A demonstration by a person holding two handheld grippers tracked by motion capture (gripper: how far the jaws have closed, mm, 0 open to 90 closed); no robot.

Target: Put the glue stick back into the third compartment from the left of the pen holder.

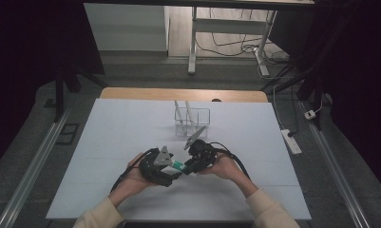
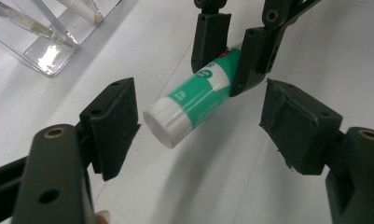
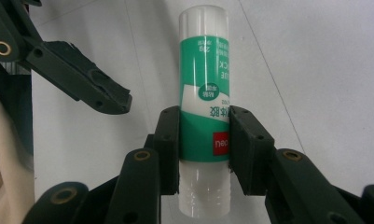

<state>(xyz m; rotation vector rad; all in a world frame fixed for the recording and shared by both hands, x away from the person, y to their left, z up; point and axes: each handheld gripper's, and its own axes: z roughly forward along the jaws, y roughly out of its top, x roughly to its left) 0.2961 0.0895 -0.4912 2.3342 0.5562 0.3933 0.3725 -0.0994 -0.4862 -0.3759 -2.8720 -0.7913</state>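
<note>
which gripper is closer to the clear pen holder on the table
Right. The right gripper, shut on the glue stick, sits just below the clear holder. The left gripper is a bit farther, lower left of it.

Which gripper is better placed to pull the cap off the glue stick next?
The left gripper. Its jaws stand open on either side of the glue stick, whose white cap points between them. The right gripper is already shut on the stick's body, so it can only hold.
</note>
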